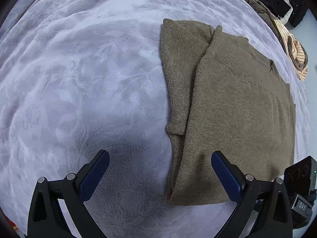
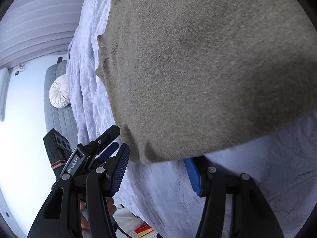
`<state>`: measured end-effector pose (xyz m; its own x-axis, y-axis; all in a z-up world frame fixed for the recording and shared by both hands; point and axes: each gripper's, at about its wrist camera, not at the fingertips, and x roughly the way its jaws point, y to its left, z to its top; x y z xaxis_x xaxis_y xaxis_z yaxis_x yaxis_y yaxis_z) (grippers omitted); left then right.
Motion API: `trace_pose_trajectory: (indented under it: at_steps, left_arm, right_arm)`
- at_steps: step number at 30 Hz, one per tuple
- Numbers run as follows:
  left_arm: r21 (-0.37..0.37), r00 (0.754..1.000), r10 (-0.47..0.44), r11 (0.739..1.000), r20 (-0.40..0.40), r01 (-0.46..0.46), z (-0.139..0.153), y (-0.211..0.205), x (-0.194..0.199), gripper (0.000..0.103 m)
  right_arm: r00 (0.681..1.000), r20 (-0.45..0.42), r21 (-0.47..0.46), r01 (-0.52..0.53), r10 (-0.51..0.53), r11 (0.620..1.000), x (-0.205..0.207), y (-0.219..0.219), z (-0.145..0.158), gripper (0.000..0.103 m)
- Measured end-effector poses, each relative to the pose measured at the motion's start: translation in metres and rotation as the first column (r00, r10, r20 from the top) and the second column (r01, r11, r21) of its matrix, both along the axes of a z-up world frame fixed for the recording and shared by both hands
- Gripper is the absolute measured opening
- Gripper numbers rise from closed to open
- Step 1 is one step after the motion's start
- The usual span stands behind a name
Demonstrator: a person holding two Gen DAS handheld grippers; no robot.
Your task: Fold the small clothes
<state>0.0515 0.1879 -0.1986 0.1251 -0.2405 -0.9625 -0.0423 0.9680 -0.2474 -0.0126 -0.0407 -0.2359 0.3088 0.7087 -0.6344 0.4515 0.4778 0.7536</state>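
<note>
An olive-brown knit sweater (image 1: 237, 109) lies folded on the pale lavender blanket (image 1: 79, 79), one sleeve laid over its left side. My left gripper (image 1: 160, 156) hovers open over the sweater's near left edge, its right finger (image 1: 223, 172) above the knit and its left finger over bare blanket. In the right wrist view the sweater (image 2: 198, 69) fills most of the picture. My right gripper (image 2: 156, 155) is open at the sweater's near corner; the knit edge covers the tip of its right finger (image 2: 193, 174). The left gripper (image 2: 108, 148) shows just beyond its left finger.
A heap of striped and brown clothes (image 1: 293, 55) and a black garment (image 1: 285, 4) lie at the blanket's far right edge. A white round cushion (image 2: 59, 93) rests on a grey quilted surface (image 2: 59, 119) beside the bed. Red and yellow items (image 2: 143, 231) lie on the floor below.
</note>
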Motion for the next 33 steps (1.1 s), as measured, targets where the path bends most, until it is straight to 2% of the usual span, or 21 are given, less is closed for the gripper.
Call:
trace_pose_trajectory:
  at_steps: [5,9,11,12,16,19,21,23,25,26,27,28,29,30,31,33]
  left_arm:
    - [-0.115,1.000,0.019,0.993,0.005,-0.018,0.000,0.009,0.007,0.103]
    - [-0.242,0.999,0.027,0.970,-0.034,-0.035,-0.010,0.016,0.014,0.103]
    - [-0.296,0.998,0.026,0.954,-0.053,-0.040,-0.015,0.018,0.016,0.103]
    - [-0.324,0.998,0.022,0.945,-0.058,-0.039,-0.017,0.021,0.017,0.103]
    - [-0.464,0.995,-0.010,0.885,-0.096,-0.036,-0.026,0.017,0.028,0.103]
    - [-0.577,0.994,-0.027,0.815,-0.110,-0.041,-0.031,0.011,0.045,0.103]
    - [-0.622,0.994,-0.016,0.782,-0.104,-0.053,-0.029,0.003,0.061,0.103]
    - [-0.639,0.996,-0.008,0.768,-0.086,-0.049,-0.024,-0.006,0.073,0.103]
    - [-0.626,0.998,-0.029,0.780,-0.054,-0.011,-0.015,-0.023,0.083,0.101]
    - [-0.593,0.998,-0.045,0.805,-0.042,0.012,-0.012,-0.032,0.086,0.097]
    - [-0.527,0.997,-0.077,0.848,-0.030,0.049,-0.011,-0.043,0.087,0.083]
    - [-0.473,0.994,-0.105,0.877,-0.027,0.080,-0.012,-0.052,0.088,0.072]
    - [-0.422,0.990,-0.135,0.900,-0.036,0.107,-0.015,-0.059,0.088,0.049]
    - [-0.358,0.985,-0.164,0.924,-0.054,0.134,-0.021,-0.065,0.086,0.035]
    - [-0.329,0.982,-0.179,0.932,-0.057,0.151,-0.024,-0.068,0.085,0.034]
    - [-0.329,0.983,-0.177,0.932,-0.039,0.155,-0.023,-0.066,0.082,0.034]
  right_arm:
    - [0.999,0.003,0.041,0.044,-0.045,0.998,0.003,0.007,-0.006,0.060]
    - [0.994,0.007,0.116,0.110,-0.112,0.987,0.004,0.007,-0.012,0.061]
    - [0.991,-0.006,0.163,0.134,-0.135,0.978,0.005,0.005,-0.017,0.041]
    - [0.990,-0.008,0.178,0.137,-0.138,0.974,0.007,0.004,-0.017,0.010]
    - [0.985,0.091,0.234,0.122,-0.147,0.965,0.018,-0.003,0.010,0.008]
    - [0.978,0.169,0.230,0.084,-0.125,0.970,0.028,-0.010,0.036,0.008]
    - [0.974,0.200,0.222,0.064,-0.109,0.973,0.031,-0.012,0.046,0.008]
    - [0.973,0.216,0.202,0.042,-0.087,0.978,0.031,-0.012,0.051,0.008]
    - [0.976,0.208,0.180,0.022,-0.060,0.984,0.028,-0.010,0.049,0.008]
    - [0.980,0.193,0.170,0.015,-0.048,0.985,0.027,-0.006,0.046,0.008]
    - [0.984,0.172,0.158,0.007,-0.034,0.987,0.023,-0.004,0.040,0.008]
    - [0.989,0.145,0.136,-0.010,-0.010,0.991,0.019,-0.001,0.034,0.008]
    - [0.993,0.110,0.100,-0.040,0.029,0.994,0.015,0.002,0.027,0.008]
    - [0.995,0.069,0.059,-0.078,0.074,0.995,0.012,0.005,0.021,0.008]
    - [0.992,0.026,0.027,-0.123,0.123,0.992,0.007,0.008,0.016,0.012]
    - [0.971,-0.047,-0.010,-0.234,0.233,0.972,-0.005,0.011,0.011,0.012]
